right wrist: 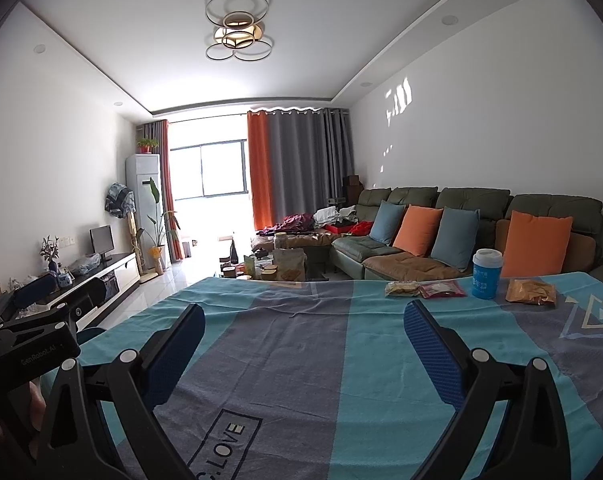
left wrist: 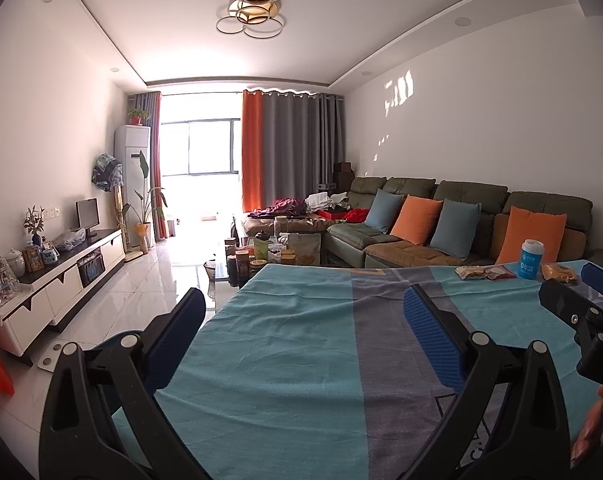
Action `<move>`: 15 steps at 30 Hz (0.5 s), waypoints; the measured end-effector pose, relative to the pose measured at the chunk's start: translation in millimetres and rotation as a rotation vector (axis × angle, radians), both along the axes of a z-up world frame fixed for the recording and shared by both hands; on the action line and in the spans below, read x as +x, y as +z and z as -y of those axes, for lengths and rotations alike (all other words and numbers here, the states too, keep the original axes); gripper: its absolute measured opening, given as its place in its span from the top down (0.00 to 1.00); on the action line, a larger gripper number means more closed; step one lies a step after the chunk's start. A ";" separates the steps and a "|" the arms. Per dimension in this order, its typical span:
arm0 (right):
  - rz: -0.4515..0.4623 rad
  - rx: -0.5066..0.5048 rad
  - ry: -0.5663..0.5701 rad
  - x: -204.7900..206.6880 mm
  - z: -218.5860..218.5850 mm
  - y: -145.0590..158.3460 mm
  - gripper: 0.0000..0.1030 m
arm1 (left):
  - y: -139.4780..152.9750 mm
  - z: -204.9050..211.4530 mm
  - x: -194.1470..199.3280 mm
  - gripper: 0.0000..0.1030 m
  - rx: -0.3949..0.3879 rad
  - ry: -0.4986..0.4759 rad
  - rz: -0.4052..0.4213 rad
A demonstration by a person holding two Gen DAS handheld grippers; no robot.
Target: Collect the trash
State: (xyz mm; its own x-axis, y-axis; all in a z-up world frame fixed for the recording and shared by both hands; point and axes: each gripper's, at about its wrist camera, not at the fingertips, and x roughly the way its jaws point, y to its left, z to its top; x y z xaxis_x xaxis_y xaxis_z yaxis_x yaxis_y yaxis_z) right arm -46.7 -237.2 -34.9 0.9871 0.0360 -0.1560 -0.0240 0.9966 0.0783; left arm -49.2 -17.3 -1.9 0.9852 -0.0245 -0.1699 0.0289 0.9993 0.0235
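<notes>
Blue-padded fingers (left wrist: 433,336) of the left gripper (left wrist: 305,320) are seen spread wide over a striped teal and grey cloth (left wrist: 293,360), with nothing held between them. Likewise, the right gripper (right wrist: 301,336) is held open and empty above the same cloth (right wrist: 301,380), on which the word "LOVE" is printed.

Four pieces of trash are laid in a row at the far right edge of the cloth, well apart from both grippers: a pale snack packet (right wrist: 402,289), a red packet (right wrist: 441,290) touching it, an upright blue cup (right wrist: 486,274) with a white lid, and a yellow-brown wrapper (right wrist: 531,293) just beside the cup. In the left wrist view the same cup (left wrist: 531,260) is seen with the packets to its left.

Behind the trash, a green sofa (right wrist: 421,200) with orange and blue cushions is placed along the wall. A cluttered low table (left wrist: 277,248) is seen beyond the cloth.
</notes>
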 end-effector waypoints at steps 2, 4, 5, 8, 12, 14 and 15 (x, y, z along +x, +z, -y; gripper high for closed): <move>0.002 -0.001 -0.001 -0.1 0.0 -0.1 0.07 | 0.5 0.3 0.3 0.05 -0.001 -0.002 0.001; 0.003 -0.002 -0.002 -0.4 0.2 -0.1 0.07 | 0.3 0.6 0.0 0.05 -0.001 -0.002 0.002; 0.003 -0.002 -0.003 -0.1 0.1 0.1 0.07 | 0.6 0.6 0.1 0.05 -0.001 -0.001 0.003; 0.003 -0.001 -0.003 0.0 0.5 0.3 0.07 | 0.4 1.2 0.3 0.05 -0.001 -0.001 0.003; 0.003 -0.001 -0.003 -0.1 0.3 -0.1 0.07 | 0.4 1.3 0.3 0.05 -0.002 -0.001 0.003; 0.006 -0.002 -0.004 -0.7 0.9 0.7 0.07 | 0.7 1.0 0.5 0.05 0.000 -0.001 0.003; 0.005 -0.002 -0.004 -0.6 1.5 1.2 0.07 | 0.3 1.2 0.3 0.06 -0.001 -0.001 0.003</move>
State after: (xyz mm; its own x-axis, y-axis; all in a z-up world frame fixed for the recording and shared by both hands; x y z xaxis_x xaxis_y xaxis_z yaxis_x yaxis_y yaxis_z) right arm -47.3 -238.7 -33.7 0.9880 0.0321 -0.1510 -0.0208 0.9969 0.0759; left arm -48.8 -18.6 -1.6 0.9856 -0.0252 -0.1674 0.0294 0.9993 0.0230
